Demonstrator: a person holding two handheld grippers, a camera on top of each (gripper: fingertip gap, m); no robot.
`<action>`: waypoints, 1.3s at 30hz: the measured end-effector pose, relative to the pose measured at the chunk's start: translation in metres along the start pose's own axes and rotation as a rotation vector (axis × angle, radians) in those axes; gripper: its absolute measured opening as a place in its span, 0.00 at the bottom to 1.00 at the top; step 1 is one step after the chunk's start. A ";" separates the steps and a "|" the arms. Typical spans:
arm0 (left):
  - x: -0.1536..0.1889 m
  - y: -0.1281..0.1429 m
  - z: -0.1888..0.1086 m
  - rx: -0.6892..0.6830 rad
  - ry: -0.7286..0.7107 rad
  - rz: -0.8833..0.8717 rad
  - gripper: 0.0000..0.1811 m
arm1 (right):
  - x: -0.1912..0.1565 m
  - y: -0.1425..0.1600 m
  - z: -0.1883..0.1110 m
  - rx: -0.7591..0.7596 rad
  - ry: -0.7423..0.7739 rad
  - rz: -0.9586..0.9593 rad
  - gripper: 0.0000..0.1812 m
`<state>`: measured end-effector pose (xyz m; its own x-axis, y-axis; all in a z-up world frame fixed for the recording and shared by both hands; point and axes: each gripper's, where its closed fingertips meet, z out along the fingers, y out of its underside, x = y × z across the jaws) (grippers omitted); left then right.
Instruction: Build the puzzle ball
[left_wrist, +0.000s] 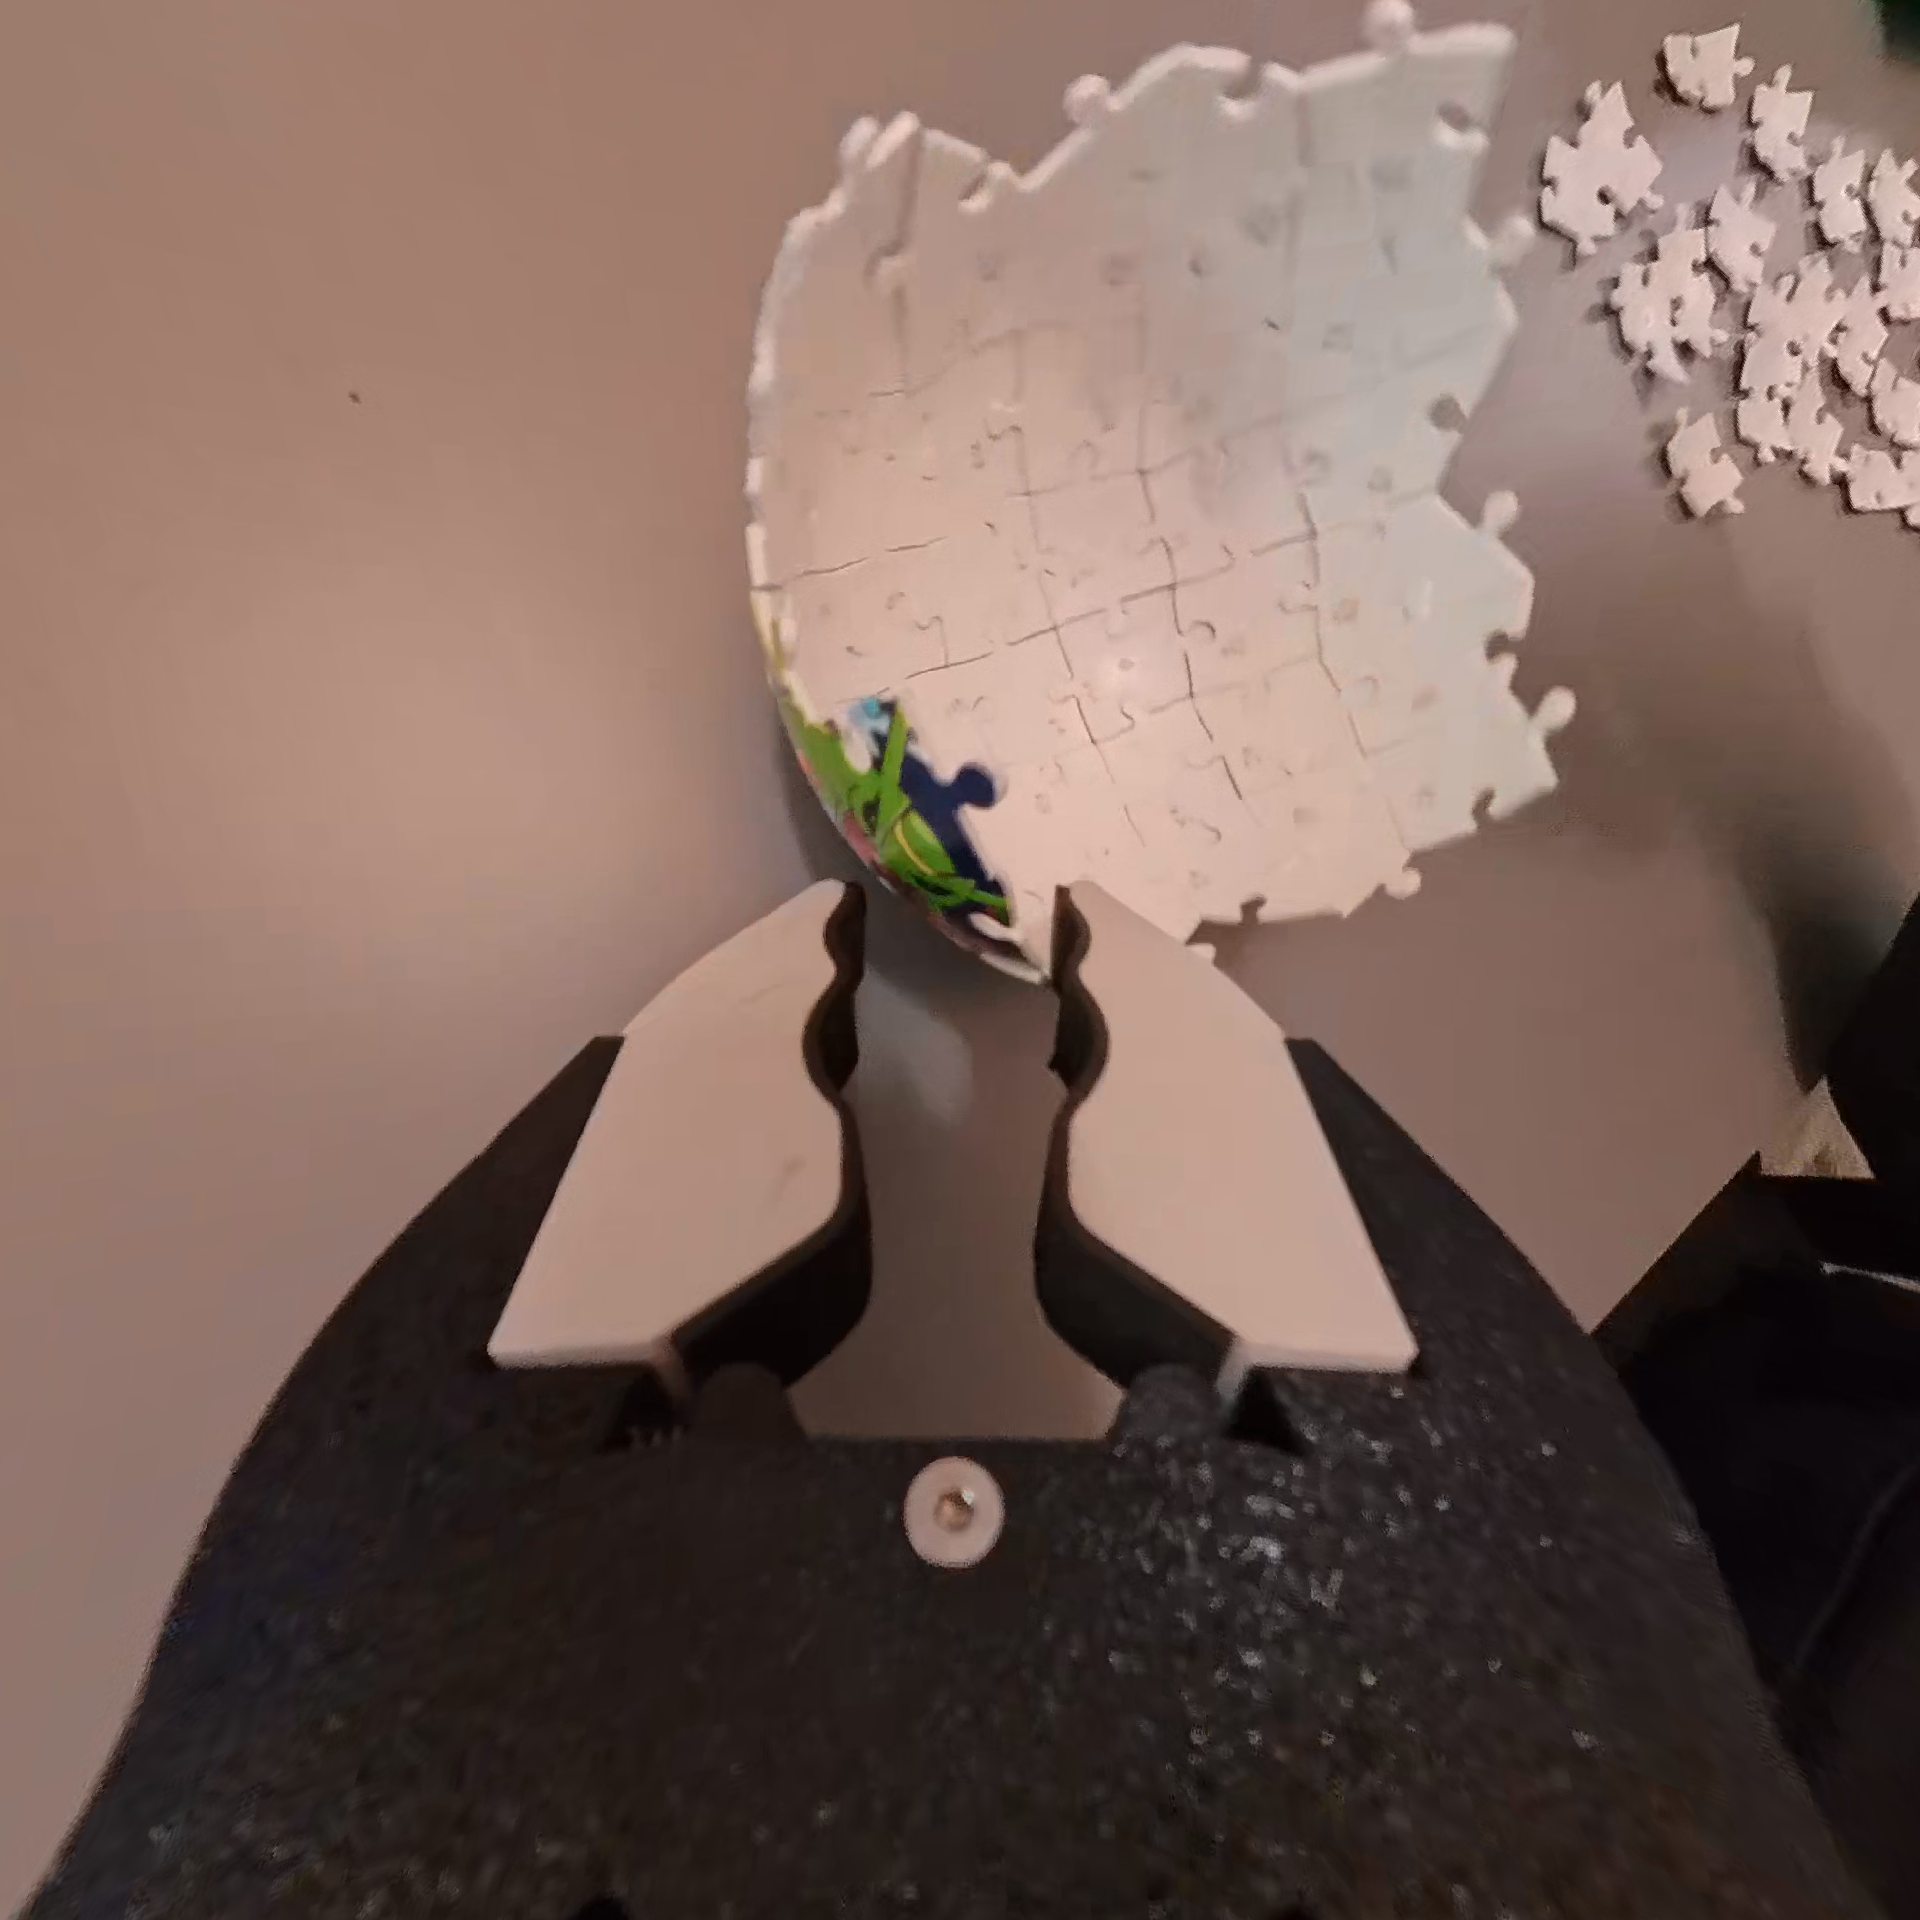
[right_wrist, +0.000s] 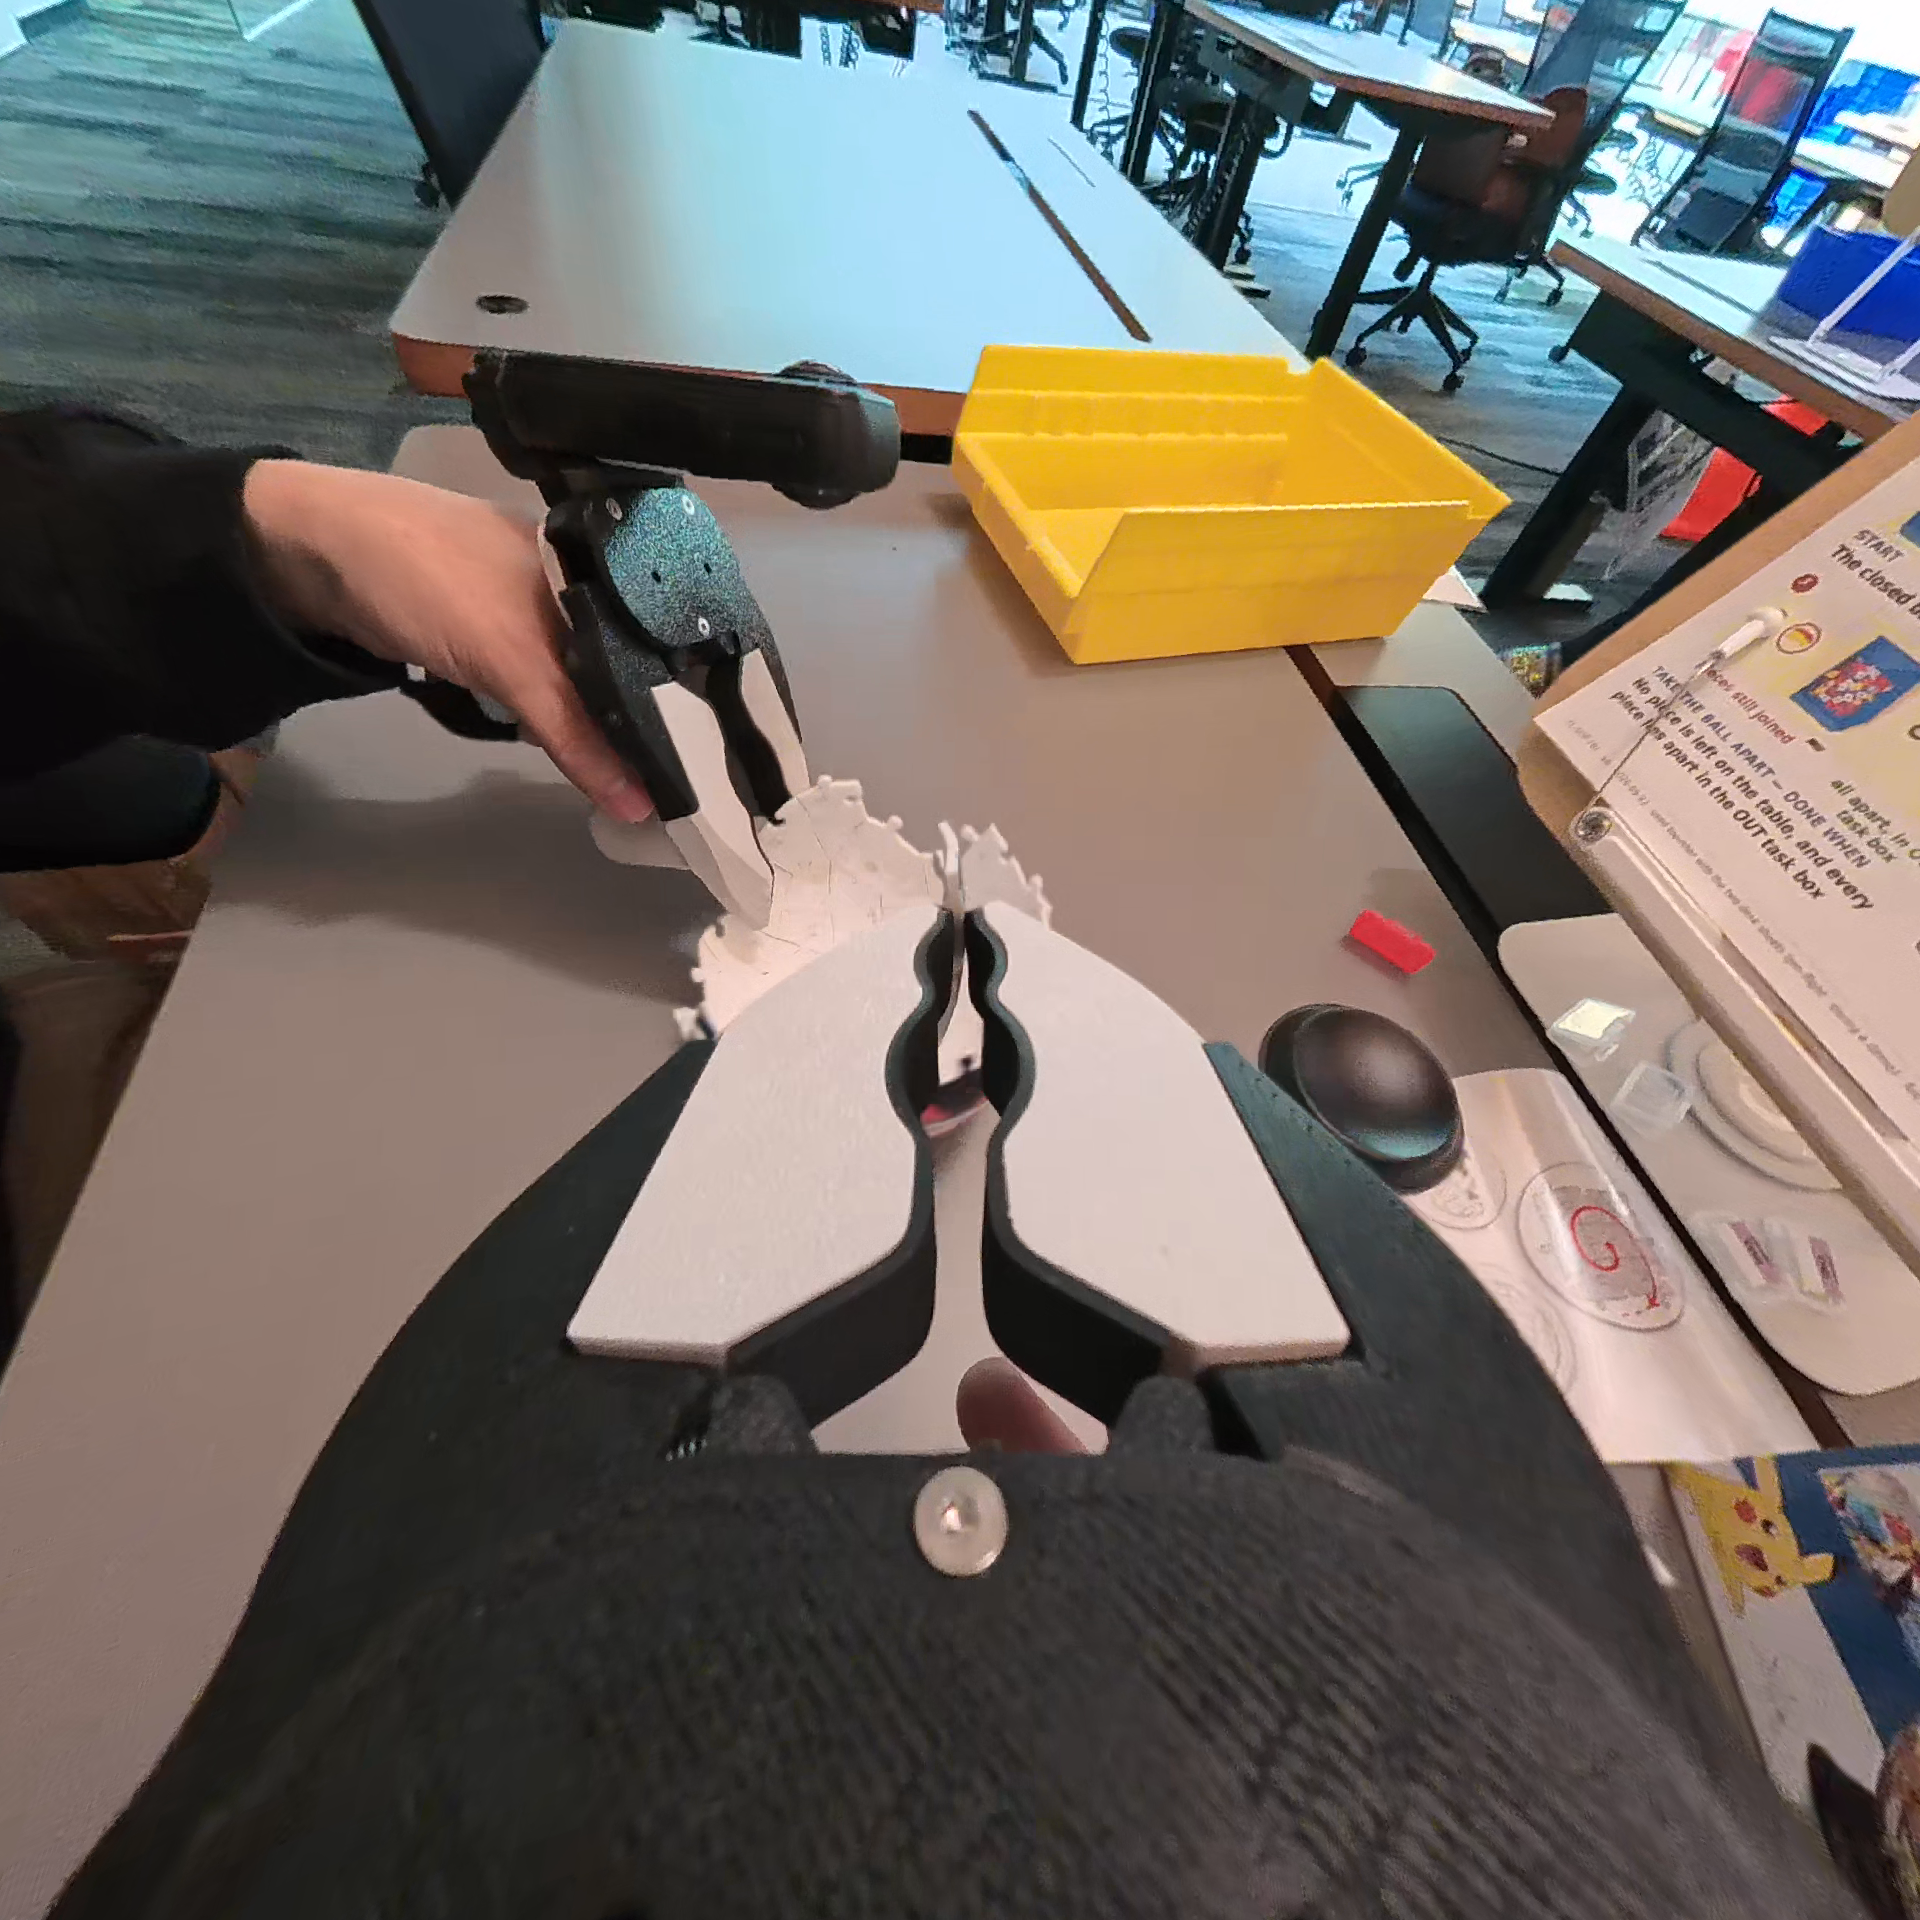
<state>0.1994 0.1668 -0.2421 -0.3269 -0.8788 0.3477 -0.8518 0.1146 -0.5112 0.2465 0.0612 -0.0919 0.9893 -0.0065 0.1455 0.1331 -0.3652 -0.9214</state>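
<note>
The partly built puzzle ball is a curved white shell lying on the grey table, inner face towards me, with a green and blue printed outside at its lower left edge. My left gripper is open, and the shell's near rim sits between its fingertips. In the right wrist view the left gripper straddles the shell. My right gripper is shut on a white puzzle piece, held edge-on at the shell's rim. Several loose white pieces lie to the right.
A yellow bin stands at the back of the table. A black dome, a small red block, a white tray with small parts and an instruction board are on the right. A person's hand holds the left gripper. About 20 cm separates my left fingertips from my right.
</note>
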 end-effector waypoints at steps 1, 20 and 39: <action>0.002 0.002 0.000 0.009 -0.006 -0.007 0.20 | -0.004 0.001 -0.001 -0.005 0.004 -0.001 0.01; 0.039 0.035 -0.029 0.075 -0.017 0.050 0.30 | -0.084 0.055 0.011 -0.111 -0.281 0.155 0.01; 0.157 -0.009 -0.084 0.081 0.172 0.731 0.04 | -0.130 0.010 0.014 -0.414 -0.632 -0.196 0.01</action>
<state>0.1211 0.0670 -0.1168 -0.8622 -0.5063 0.0126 -0.3630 0.6004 -0.7125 0.1199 0.0713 -0.1251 0.8128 0.5799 -0.0556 0.3988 -0.6236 -0.6724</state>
